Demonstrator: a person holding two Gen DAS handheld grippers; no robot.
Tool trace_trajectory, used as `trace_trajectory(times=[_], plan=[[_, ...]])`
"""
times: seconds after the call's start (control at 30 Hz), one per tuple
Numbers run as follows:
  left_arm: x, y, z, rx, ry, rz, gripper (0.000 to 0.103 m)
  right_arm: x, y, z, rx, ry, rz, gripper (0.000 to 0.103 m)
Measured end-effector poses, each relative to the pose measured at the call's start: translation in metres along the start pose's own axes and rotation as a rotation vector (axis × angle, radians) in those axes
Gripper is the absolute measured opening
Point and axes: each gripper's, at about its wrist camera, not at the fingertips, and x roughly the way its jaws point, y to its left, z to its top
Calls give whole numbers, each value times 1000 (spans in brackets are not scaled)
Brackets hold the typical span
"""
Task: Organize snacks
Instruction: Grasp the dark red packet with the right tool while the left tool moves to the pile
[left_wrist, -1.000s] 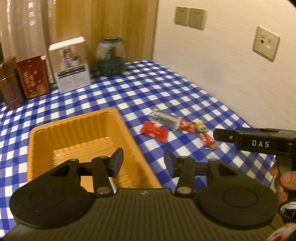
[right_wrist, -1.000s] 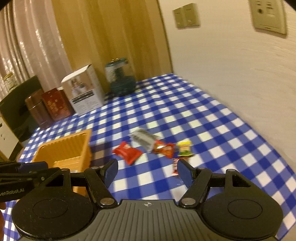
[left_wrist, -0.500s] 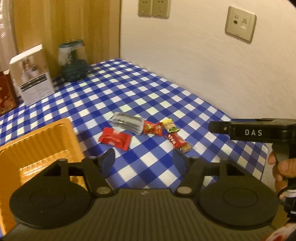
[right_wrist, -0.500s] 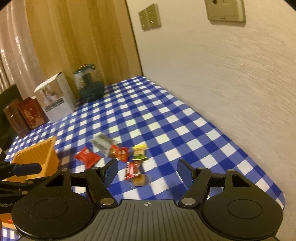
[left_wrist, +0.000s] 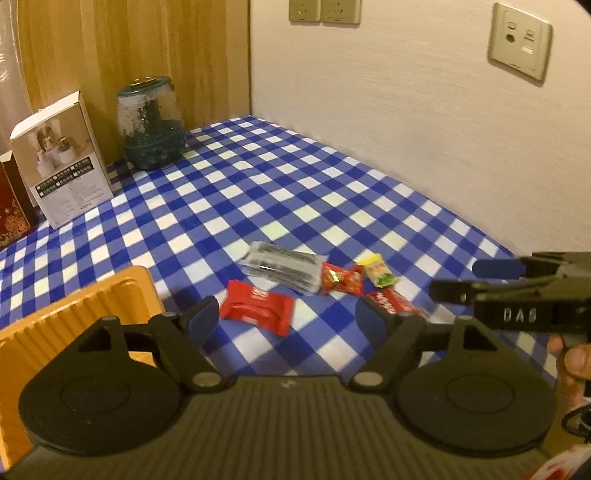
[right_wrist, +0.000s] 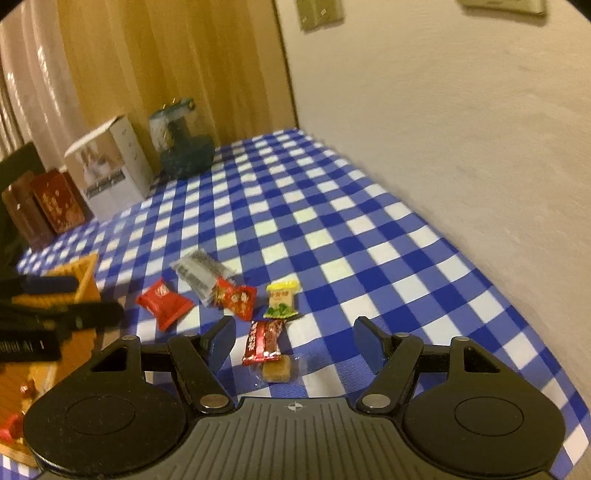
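your left tool (left_wrist: 284, 314) has swung off the tray (left_wrist: 74, 314), its jaws just widening, empty over the red pack (left_wrist: 258, 312), which lies long axis left-right on the table (left_wrist: 295, 192). your right tool (right_wrist: 295, 341) gapes, empty, over the bar (right_wrist: 264, 341) pointing away.

Left claw (left_wrist: 284, 319) tilted downward, jaws apart and just been opening, nothing between them. Right claw (right_wrist: 295, 338) angled down, jaws spread, gripping nothing. Fingers (left_wrist: 572, 360) wrap the right claw's handle.
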Motion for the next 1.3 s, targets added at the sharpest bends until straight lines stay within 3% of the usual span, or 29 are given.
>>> trace_trajectory(times=[0.4,0.5,0.83,0.9,1.1,1.3], plan=[[11,14,-1,-4,13,15,79,46,17,-5,-78,87,38,70],[11,14,-2,-11,10,15,79,54,21,-6,-93,102,41,57],[13,16,-3,-14,16,14,79,65,27,-7,-117,115,23,40],[14,17,-3,-13,19,12,79,65,28,-7,-129,116,15,30],[17,15,-3,4,32,-3,79,61,26,-4,-114,120,26,28],[19,7,-5,45,43,-24,79,36,15,9,-73,57,28,28]])
